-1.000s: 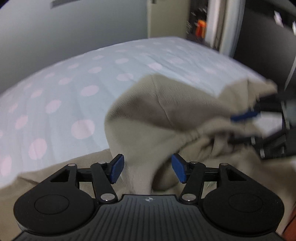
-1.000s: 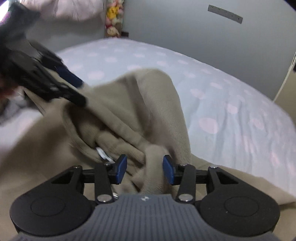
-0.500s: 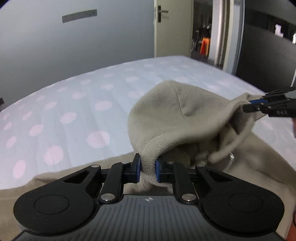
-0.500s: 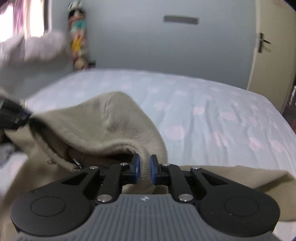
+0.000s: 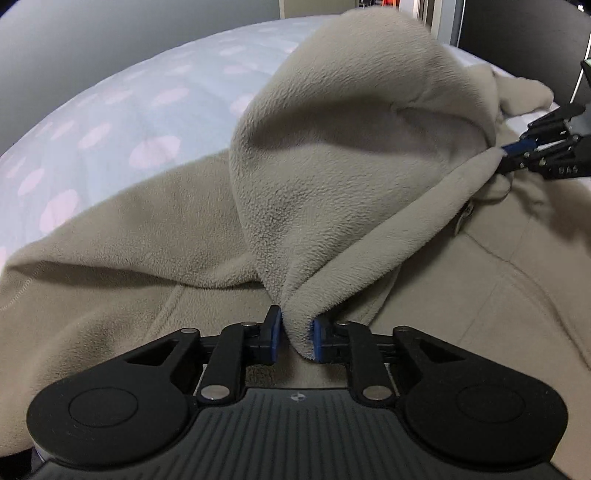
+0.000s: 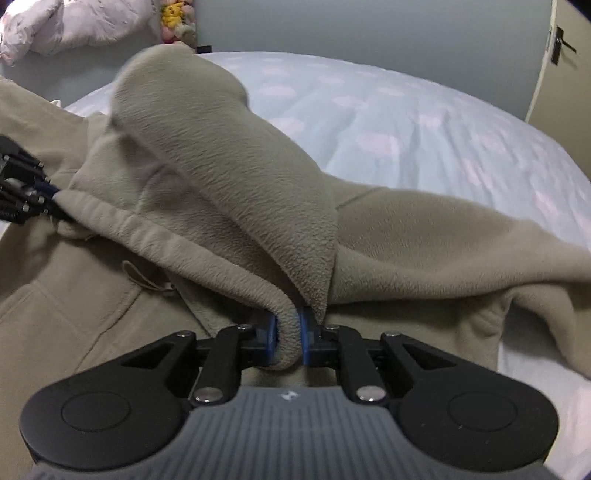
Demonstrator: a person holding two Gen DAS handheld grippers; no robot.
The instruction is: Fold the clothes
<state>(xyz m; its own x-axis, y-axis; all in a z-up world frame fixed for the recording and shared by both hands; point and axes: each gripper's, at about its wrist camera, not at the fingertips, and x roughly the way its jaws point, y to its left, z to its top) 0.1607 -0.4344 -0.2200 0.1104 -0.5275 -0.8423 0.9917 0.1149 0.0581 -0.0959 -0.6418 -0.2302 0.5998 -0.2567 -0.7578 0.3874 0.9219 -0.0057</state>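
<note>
Black grippers w/ blue pads, silver screws, ribbed grey housing.

The right hand-held gripper pinches the beige fleece hood rim above the dotted bedspread.

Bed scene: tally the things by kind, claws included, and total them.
Hoodie: 1
Claws: 2, left claw and right claw, each shut on the hood rim
Bed: 1
Plush toy: 1
Total: 5
</note>
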